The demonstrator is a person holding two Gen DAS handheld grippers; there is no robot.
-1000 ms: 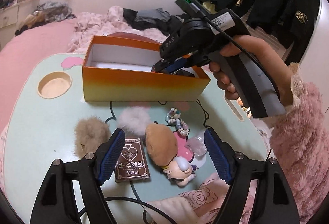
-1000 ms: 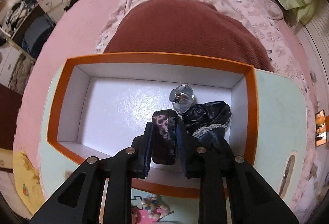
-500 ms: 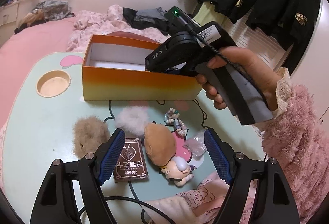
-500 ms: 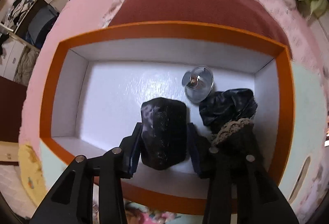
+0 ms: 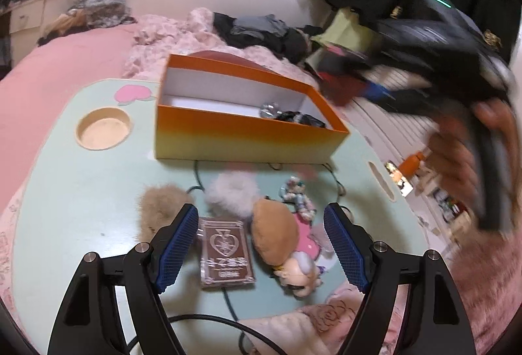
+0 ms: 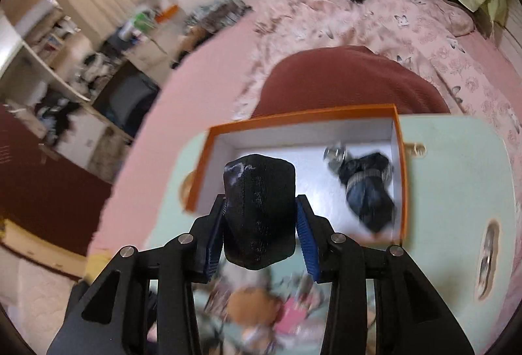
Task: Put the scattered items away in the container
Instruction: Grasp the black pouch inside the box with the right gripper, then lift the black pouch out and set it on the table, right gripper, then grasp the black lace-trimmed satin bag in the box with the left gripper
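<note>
Left wrist view: the left gripper hangs low over the pale green tabletop with its blue-padded fingers spread wide and nothing between them. Under and between the fingers lie the scattered things: a brown card box with a heart design, a plush doll with a tan head just to its right, a tan fur pompom beside the left finger, a white fur pompom farther back, and a small beaded charm near it. A black cable runs across the tabletop beneath them. Behind these stands the orange container, open at the top, with a shiny silver object and a dark cloth bundle at its right end. A round recess sits in the tabletop to the container's left. Up at the right, the right gripper is a dark, motion-blurred shape held in a hand, above and to the right of the container; its fingers cannot be made out here. A pink bed with heaped clothes lies beyond.

Right wrist view: the right gripper is clenched on a black pouch, which bulges up between the pads and blocks part of the container's near wall. The container lies ahead and below, with the silver object and dark cloth bundle on its white floor at the right. The blurred plush doll shows below the fingers.
</note>
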